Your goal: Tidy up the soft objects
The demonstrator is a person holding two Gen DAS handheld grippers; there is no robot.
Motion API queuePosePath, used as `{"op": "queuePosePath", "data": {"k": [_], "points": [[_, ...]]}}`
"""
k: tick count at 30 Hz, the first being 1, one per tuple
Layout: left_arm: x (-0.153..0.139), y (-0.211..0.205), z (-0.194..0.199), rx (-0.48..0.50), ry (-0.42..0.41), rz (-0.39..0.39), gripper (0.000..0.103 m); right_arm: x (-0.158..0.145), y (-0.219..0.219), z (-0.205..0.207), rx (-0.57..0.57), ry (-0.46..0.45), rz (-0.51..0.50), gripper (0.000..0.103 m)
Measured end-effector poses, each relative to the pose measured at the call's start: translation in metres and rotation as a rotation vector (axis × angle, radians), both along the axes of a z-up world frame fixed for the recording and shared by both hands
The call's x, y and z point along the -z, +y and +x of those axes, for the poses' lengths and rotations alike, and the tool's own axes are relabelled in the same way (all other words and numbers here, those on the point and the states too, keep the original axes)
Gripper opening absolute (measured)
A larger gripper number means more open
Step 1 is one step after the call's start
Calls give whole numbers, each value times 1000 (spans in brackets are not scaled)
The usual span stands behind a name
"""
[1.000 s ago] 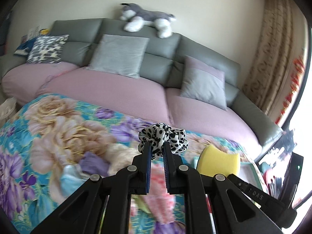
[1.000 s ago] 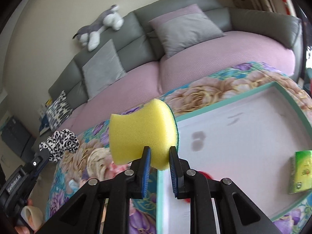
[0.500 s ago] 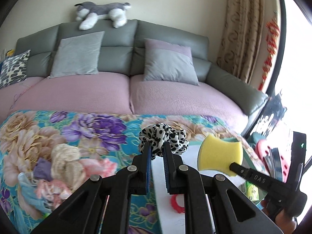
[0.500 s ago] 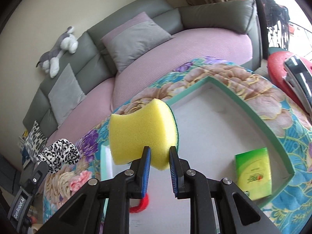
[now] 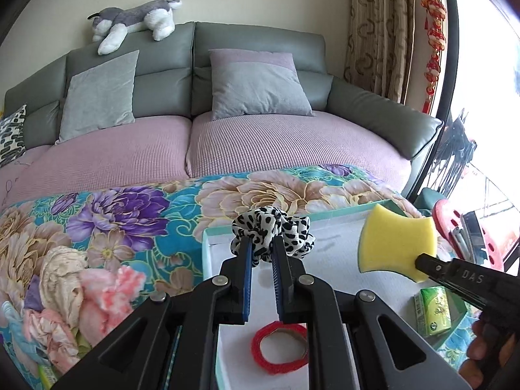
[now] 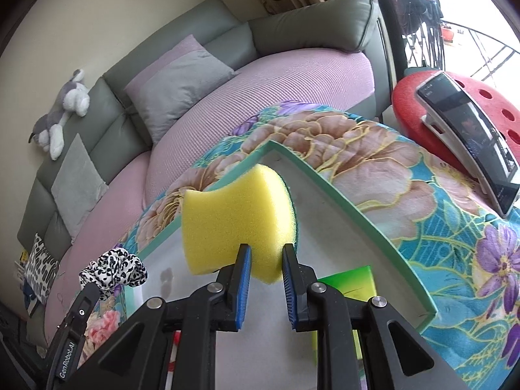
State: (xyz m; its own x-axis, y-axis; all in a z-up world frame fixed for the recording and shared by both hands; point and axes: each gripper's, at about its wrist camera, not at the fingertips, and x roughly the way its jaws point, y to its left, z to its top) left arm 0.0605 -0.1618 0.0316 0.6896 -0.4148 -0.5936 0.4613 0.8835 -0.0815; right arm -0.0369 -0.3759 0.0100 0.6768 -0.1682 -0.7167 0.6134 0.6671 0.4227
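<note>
Two hand-held grippers angle downward over a shallow white tray with a mint-green rim [image 5: 341, 216] set on a floral blanket [image 5: 107, 224] in front of a grey-and-pink sofa [image 5: 260, 143].

In the left wrist view, the left gripper [image 5: 262, 247] reaches up from the bottom centre of the frame, its blue-padded jaws drawn narrow and pinching a black-and-white spotted scrunchie [image 5: 273, 227], which bunches above the fingertips over the tray's far left corner. At lower right of that frame the right gripper [image 5: 419, 265] enters on a slant, part of a hand [image 5: 487, 357] visible at the edge behind it.

In the right wrist view, the right gripper [image 6: 264, 261] rises from the bottom centre with its jaws closed narrowly on the lower edge of a yellow sponge with a green scouring back [image 6: 237, 217]; the sponge stands upright above the tray's far corner, clear of the floor of the tray.

Inside the tray lie a red hair band [image 5: 279, 351], near the bottom centre of the left view, and a green packet [image 5: 434, 310] toward the right.

A plush husky [image 5: 133, 19] sprawls along the sofa back, upper left.
</note>
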Motion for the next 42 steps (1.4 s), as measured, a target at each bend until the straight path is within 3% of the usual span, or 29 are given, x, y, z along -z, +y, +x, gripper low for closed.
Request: {"op": "queuePosePath", "data": {"k": [16, 18, 20, 25, 26, 27, 29, 31, 36, 42], "points": [[22, -12, 22, -29, 17, 11, 15, 2, -10, -6, 38, 12, -7, 22], [23, -10, 24, -33, 32, 8, 26, 1, -10, -6, 46, 22, -20, 24], [21, -8, 23, -37, 41, -3, 63, 0, -10, -6, 53, 27, -28, 24], [11, -1, 21, -44, 52, -23, 75, -1, -9, -5, 51, 45, -36, 25], [10, -1, 21, -46, 57, -16, 82, -1, -8, -4, 49, 49, -41, 33], [9, 0, 21, -50, 63, -9, 84, -1, -8, -4, 47, 53, -44, 47], [8, 3, 22, -59, 76, -4, 86, -2, -6, -3, 45, 58, -54, 64], [7, 6, 23, -72, 89, -3, 90, -4, -4, -2, 40, 68, -70, 68], [6, 18, 25, -118, 105, -2, 92, -10, 3, 2, 22, 97, -143, 91], [6, 31, 28, -170, 114, 2, 92, -16, 16, 9, 2, 157, -274, 101]]}}
